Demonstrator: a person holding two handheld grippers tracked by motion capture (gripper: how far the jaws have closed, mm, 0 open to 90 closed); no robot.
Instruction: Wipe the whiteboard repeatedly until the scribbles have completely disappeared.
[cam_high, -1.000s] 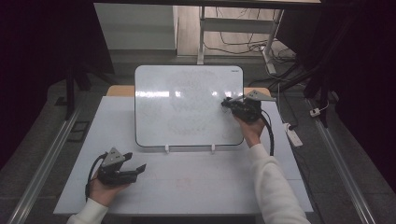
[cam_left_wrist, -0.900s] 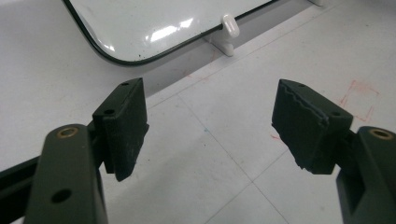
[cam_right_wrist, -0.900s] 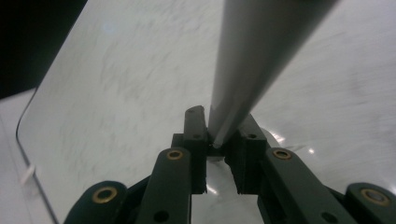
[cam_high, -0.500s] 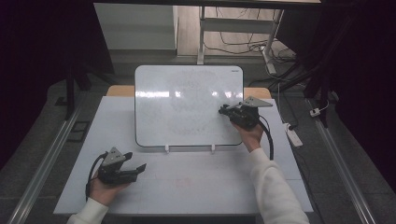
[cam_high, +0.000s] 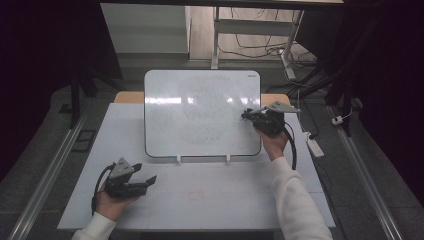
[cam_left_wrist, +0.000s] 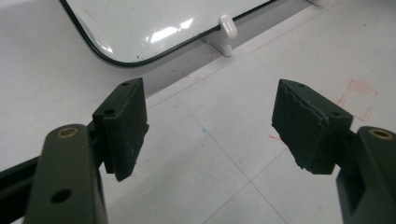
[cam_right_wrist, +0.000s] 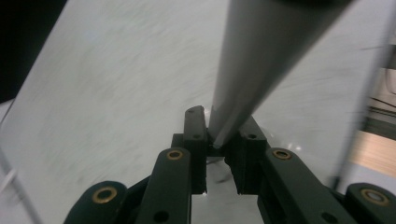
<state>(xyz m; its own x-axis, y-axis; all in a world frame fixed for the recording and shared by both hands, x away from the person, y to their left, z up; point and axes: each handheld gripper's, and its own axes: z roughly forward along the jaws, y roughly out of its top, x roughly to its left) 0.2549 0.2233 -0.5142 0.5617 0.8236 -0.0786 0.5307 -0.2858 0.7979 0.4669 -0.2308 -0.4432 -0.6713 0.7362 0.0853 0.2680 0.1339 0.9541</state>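
White table (cam_high: 200, 200) is being occupied by an upright whiteboard (cam_high: 200, 112) at its far middle. A grey marker (cam_right_wrist: 261, 60) is being clamped in the right gripper (cam_high: 247, 116) at the board's right edge; the left gripper (cam_high: 150, 181) is being held wide open, empty.
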